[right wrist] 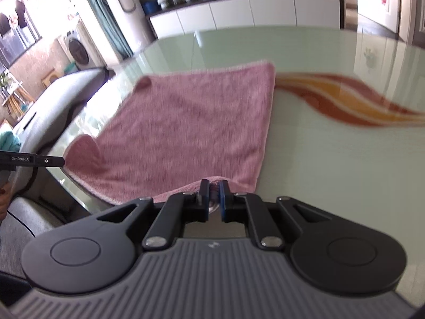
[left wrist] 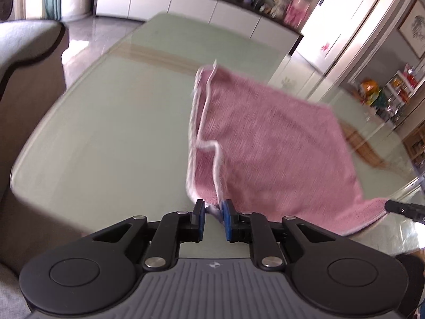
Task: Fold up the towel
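A pink towel (left wrist: 271, 138) with a white hem lies on the pale green glass table (left wrist: 106, 133); its near edge is lifted. My left gripper (left wrist: 214, 212) is shut on the towel's near left corner, where two layers of hem show. My right gripper (right wrist: 214, 195) is shut on the towel's (right wrist: 186, 127) near right corner. The right gripper's tip (left wrist: 403, 208) shows at the right edge of the left wrist view, and the left gripper's tip (right wrist: 50, 160) shows at the left edge of the right wrist view, both at the towel's edge.
A grey sofa (left wrist: 26, 61) stands left of the table (right wrist: 332, 154). An orange and red swirl pattern (right wrist: 345, 101) shows on the glass right of the towel. A white sideboard (right wrist: 247, 13) with plants and ornaments stands beyond the far table edge.
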The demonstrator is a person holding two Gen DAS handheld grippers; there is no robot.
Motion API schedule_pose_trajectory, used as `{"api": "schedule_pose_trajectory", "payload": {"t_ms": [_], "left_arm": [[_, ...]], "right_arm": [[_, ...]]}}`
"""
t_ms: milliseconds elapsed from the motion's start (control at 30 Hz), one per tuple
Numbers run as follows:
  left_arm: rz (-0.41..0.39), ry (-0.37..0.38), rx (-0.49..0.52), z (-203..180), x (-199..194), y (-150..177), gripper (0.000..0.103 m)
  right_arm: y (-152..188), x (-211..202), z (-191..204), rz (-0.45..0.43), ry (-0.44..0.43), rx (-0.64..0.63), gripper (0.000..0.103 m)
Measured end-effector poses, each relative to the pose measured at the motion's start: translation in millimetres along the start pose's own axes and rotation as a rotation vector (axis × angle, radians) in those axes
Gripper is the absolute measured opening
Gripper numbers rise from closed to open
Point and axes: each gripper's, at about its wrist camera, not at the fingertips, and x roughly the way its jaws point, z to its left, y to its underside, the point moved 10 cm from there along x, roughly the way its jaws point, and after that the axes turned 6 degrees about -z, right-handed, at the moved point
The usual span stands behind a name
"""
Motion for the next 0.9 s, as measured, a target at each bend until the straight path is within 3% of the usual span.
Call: {"api": "schedule_pose_trajectory", "payload": {"t_ms": [167,267,333,600,900], "left_arm": [[-0.025,-0.068,0.083,10,-7,9,0.021],[-0.083,-0.082,0.223,3,-15,1,0.027],[-0.106,-0.082,0.315,-4,-16,-2,0.029],[-0.069,0.036,0.642,-37,2,11,0.031],[-0.011,0.124,0.727,-48,18,23,0.031]], "right_arm": [[12,-5,-1,0.025,0.024,-0.030,0.014],[8,-11,-1,0.004,0.058,-0.090,0.030],[6,-13,1,-0.006,0.055,-0.120,0.032],[19,-3,23,0.045,-0.037,-0.285,0.031],[40,11,34,0.123,-0.064,-0.370,0.031]]}}
